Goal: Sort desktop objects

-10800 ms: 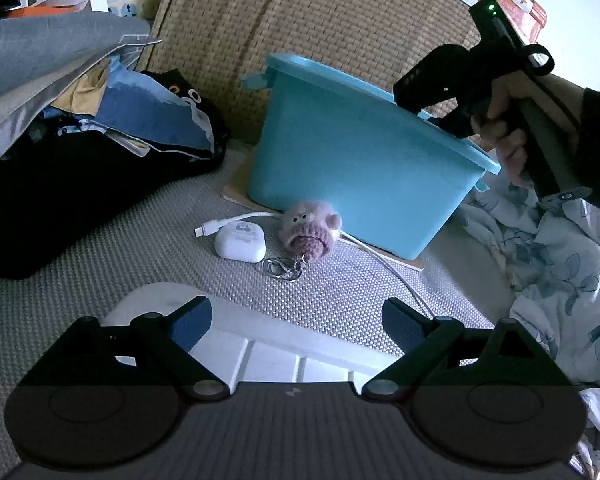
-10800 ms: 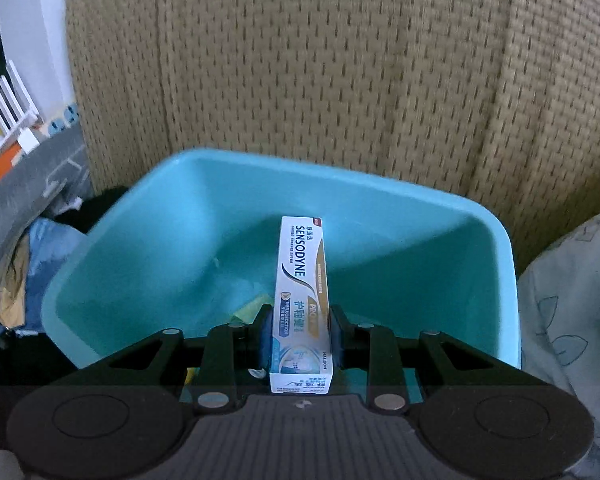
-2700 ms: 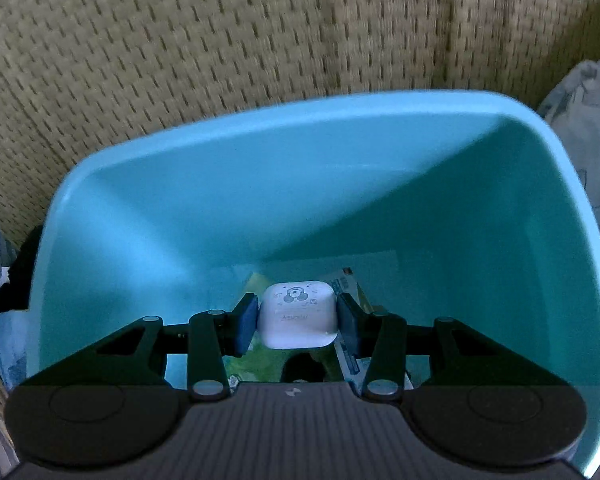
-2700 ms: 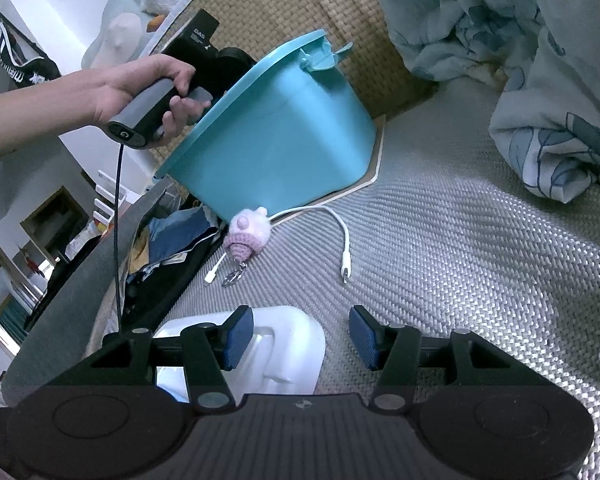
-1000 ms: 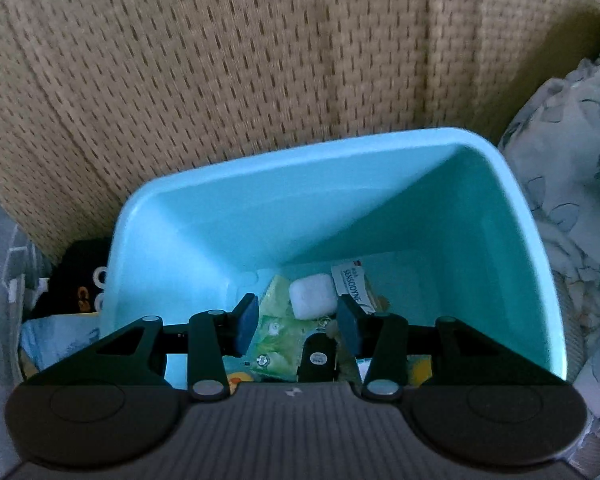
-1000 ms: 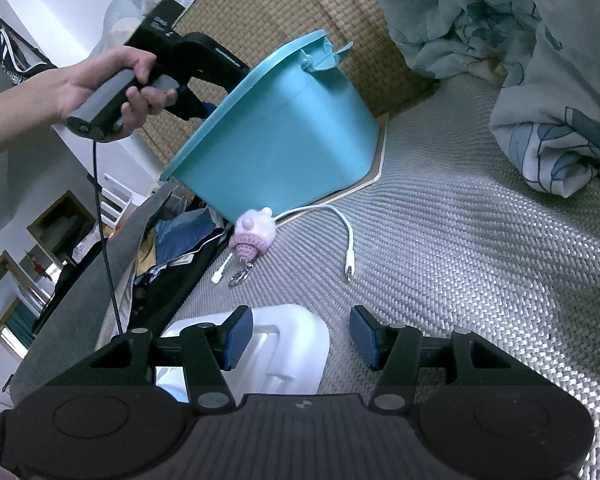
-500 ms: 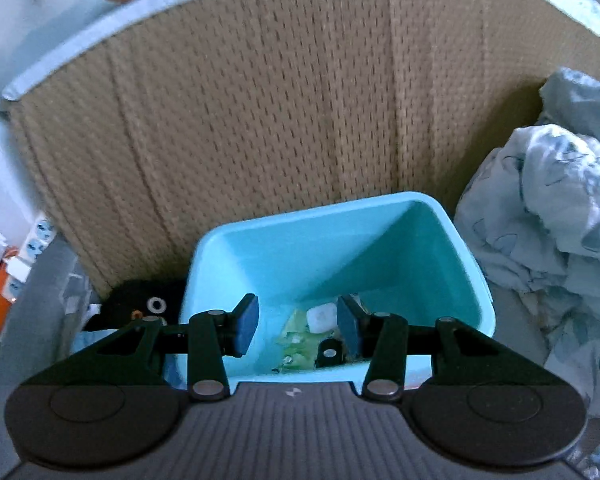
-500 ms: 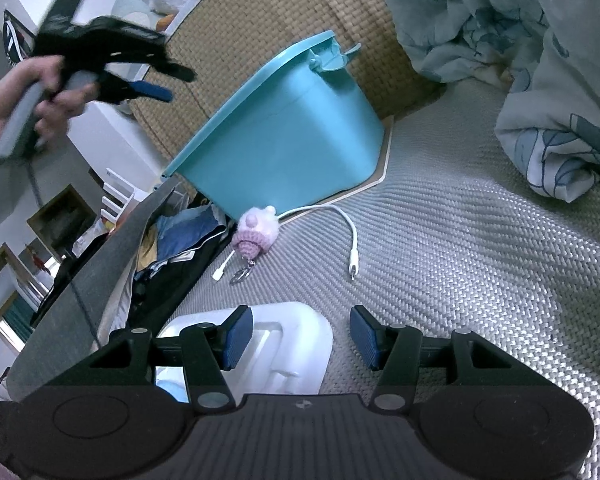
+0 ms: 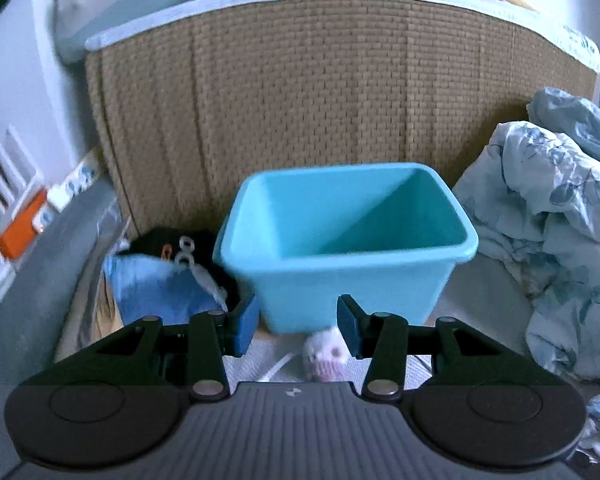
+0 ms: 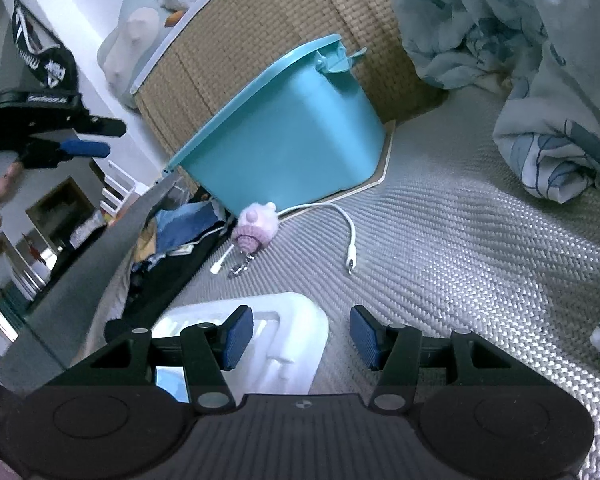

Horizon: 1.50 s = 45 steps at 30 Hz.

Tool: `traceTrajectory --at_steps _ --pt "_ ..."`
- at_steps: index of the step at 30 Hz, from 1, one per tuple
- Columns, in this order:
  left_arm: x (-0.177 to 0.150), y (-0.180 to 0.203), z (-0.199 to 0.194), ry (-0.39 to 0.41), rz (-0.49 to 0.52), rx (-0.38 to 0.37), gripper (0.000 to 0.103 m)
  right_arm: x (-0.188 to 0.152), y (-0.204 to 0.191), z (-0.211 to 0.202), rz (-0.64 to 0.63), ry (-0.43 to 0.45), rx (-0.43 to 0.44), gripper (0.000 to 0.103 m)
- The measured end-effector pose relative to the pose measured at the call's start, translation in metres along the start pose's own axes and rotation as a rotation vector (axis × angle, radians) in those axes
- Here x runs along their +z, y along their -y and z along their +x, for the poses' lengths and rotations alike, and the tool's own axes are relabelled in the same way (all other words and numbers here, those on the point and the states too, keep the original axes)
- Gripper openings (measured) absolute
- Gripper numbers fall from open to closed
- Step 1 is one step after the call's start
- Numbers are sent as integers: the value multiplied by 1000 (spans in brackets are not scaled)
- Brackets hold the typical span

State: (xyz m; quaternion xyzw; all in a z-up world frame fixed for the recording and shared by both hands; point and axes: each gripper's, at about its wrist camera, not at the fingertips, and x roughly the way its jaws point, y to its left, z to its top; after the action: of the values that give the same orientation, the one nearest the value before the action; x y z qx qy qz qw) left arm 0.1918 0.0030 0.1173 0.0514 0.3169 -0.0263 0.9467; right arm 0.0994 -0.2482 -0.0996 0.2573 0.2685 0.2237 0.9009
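— On the grey mat point(image 10: 460, 240), looking for what to tidy next?

— Yes. Spotting the pink woolly toy point(image 10: 256, 228), lying just in front of the blue bin point(image 10: 284, 140), near the mat's edge by the clothes pile point(image 10: 180, 224). Seeing the white cable point(image 10: 350, 236) curling right beside it too.

— Gripping anything right now?

— No. Holding the left gripper point(image 9: 298, 322) up above the toy, pads apart, nothing between them. Holding the right gripper point(image 10: 296, 338) low over the white tray point(image 10: 296, 320) at the mat's near edge, pads apart and empty as well.

— So which step?

— Most likely going for the toy with the left one.

— And needing what next?

— Probably coming down, getting a pad on each side of the soft body, not the little metal clip point(image 10: 240, 266), squeezing gently, then lifting over the bin's rim.
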Motion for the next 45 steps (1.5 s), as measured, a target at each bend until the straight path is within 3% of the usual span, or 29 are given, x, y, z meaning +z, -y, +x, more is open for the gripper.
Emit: traceTrajectory --at_steps 12,26,42,45 --pt "-70 -2 -16 -5 16 -33 49 -7 -10 -7 -67 9 -76 57" --pt "-130 -17 0 8 -11 -34 50 -10 -24 -12 -132 7 -130 55" --pt "-150 -30 30 20 -95 -61 51 7 -62 1 -266 -18 -238 54" --pt "-150 -33 27 49 -105 -59 57 15 -70 10 -272 -25 -235 54"
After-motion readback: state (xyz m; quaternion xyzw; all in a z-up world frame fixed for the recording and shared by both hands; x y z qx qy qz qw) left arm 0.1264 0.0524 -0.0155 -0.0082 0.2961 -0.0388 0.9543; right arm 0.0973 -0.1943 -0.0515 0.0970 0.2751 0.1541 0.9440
